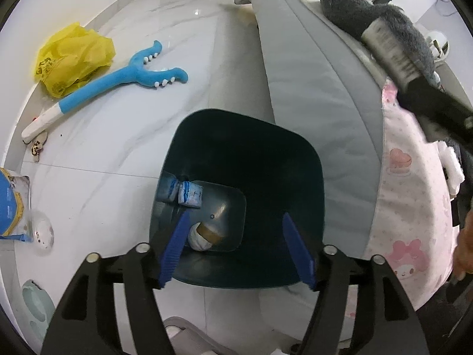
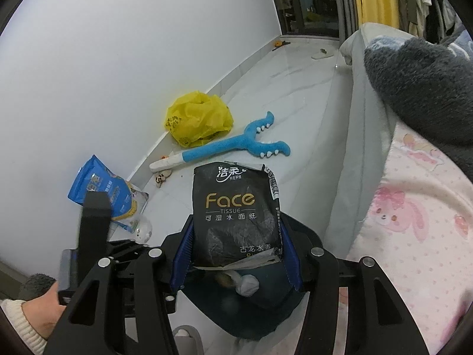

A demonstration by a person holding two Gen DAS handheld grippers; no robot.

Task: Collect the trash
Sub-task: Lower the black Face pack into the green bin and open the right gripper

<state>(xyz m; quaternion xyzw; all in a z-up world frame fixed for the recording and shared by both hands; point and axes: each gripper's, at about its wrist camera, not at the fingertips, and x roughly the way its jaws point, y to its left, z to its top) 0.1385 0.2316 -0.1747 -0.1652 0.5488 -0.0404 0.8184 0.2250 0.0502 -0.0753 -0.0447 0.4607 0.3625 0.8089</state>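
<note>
A dark teal bin (image 1: 295, 162) stands on the white floor beside the bed. Inside it lie a crumpled blue-and-white wrapper (image 1: 190, 195) and a white wad with a brown end (image 1: 204, 236). My left gripper (image 1: 235, 214) hovers over the bin's mouth, open, with nothing between its blue fingers. My right gripper (image 2: 235, 222) is shut on a black "Face" tissue pack (image 2: 233, 207), held upright above the same bin (image 2: 266, 319). The pack's edge (image 1: 387, 53) shows blurred at the upper right of the left wrist view.
On the floor by the wall lie a yellow plastic bag (image 2: 198, 118), a blue plush toy (image 2: 236, 145), a blue snack bag (image 2: 100, 192) and a clear bottle (image 2: 143, 230). A bed with a pink blanket (image 2: 414, 222) and a grey fleece (image 2: 414, 82) lines the right.
</note>
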